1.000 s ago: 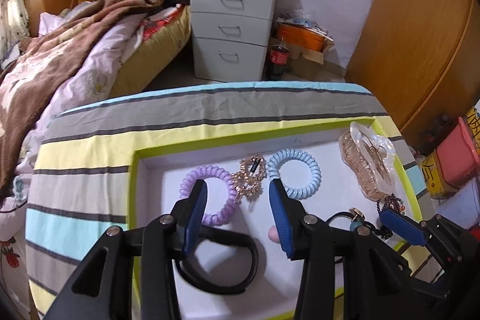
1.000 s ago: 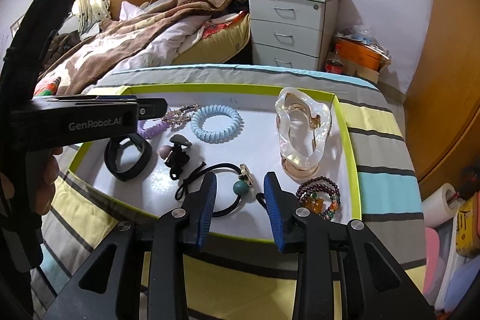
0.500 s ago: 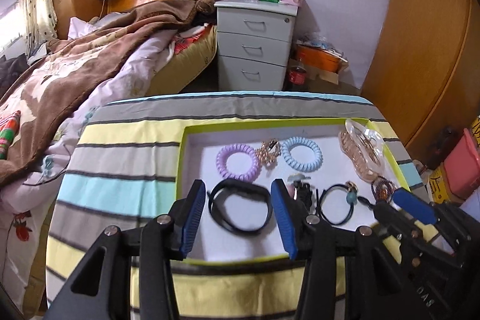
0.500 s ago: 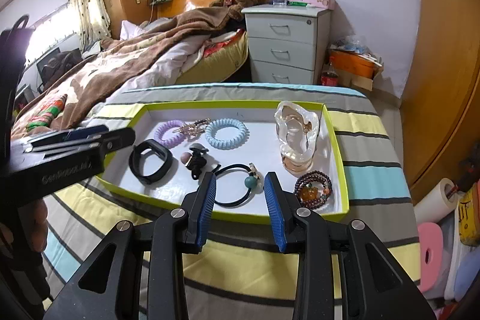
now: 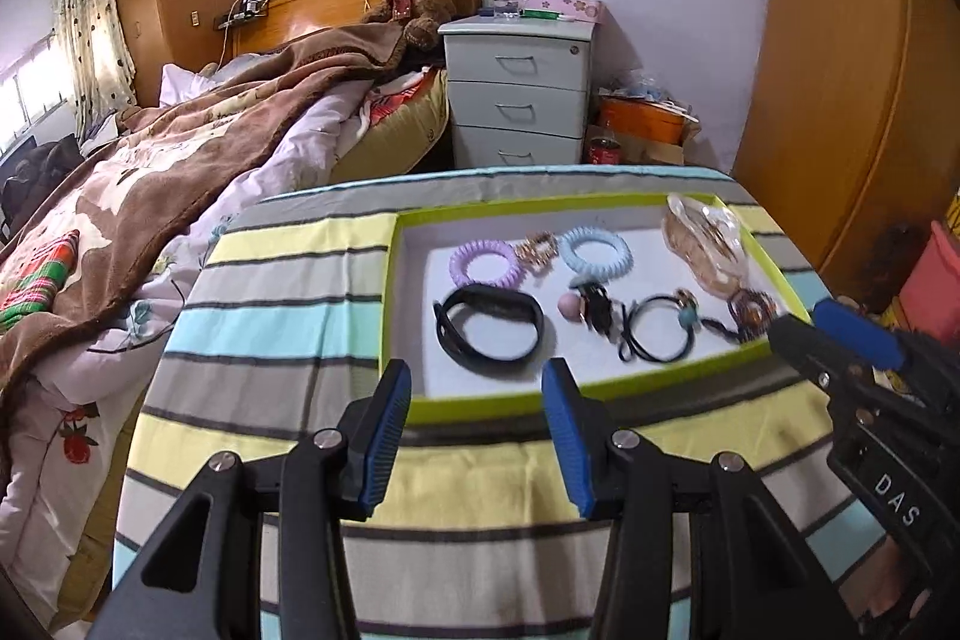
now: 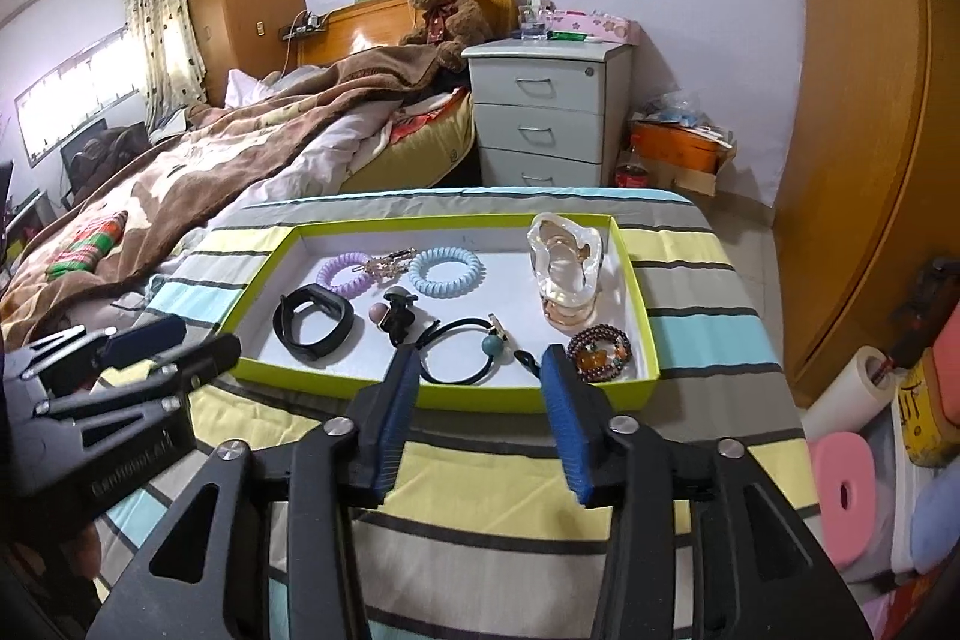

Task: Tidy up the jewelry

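A green-rimmed tray [image 5: 390, 292] [image 6: 444, 396] with a white floor lies on a striped table. In it lie a black band [image 5: 489, 322] [image 6: 312, 322], a purple coil tie [image 5: 485, 264] [image 6: 342, 274], a blue coil tie [image 5: 596, 251] [image 6: 446, 271], a gold clip [image 5: 536, 250], a black hair tie with a teal bead [image 5: 660, 328] [image 6: 474, 349], a clear hair claw [image 5: 705, 244] [image 6: 564, 274] and a bead bracelet [image 6: 600, 349]. My left gripper [image 5: 477, 388] is open and empty before the tray's near rim. My right gripper [image 6: 480, 370] is open and empty at the near rim.
The striped cloth [image 5: 270, 316] covers the table. A bed with a brown blanket [image 5: 150, 184] lies left. A grey drawer cabinet [image 5: 519, 94] stands behind the table, a wooden wardrobe [image 5: 840, 70] at right. Pink and yellow items [image 6: 870, 460] sit beside the table's right edge.
Both grippers have pulled back and up from over the tray to its near rim. Both stayed open and empty. The items in the tray have not moved.
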The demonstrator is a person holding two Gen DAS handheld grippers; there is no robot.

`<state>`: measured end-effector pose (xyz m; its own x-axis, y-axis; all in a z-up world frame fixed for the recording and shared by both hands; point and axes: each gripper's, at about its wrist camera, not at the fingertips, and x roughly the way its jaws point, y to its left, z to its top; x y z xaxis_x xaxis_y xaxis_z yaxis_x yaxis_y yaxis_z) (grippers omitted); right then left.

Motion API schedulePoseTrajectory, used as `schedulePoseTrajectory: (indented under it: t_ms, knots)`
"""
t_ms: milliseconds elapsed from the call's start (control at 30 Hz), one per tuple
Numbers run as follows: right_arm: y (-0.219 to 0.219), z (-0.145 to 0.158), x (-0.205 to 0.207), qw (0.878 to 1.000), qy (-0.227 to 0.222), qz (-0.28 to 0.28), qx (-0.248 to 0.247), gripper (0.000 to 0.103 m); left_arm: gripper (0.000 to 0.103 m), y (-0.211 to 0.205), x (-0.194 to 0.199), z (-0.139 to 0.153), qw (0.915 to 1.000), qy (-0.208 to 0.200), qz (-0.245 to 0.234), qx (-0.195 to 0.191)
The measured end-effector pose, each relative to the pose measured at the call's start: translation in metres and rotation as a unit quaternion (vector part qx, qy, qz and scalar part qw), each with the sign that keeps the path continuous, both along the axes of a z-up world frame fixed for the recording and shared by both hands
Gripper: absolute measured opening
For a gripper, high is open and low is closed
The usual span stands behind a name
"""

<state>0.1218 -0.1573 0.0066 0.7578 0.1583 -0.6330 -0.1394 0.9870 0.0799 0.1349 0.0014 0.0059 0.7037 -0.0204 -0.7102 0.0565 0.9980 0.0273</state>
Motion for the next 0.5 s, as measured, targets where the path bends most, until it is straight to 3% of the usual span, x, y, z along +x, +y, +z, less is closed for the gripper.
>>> schedulePoseTrajectory:
  t_ms: [500]
  knots:
    - [-0.003, -0.003, -0.017, 1.0, -0.002, -0.009, 0.014, 0.044, 0.047, -0.005, -0.025, -0.008, 0.9998, 0.001, 0.018, -0.005]
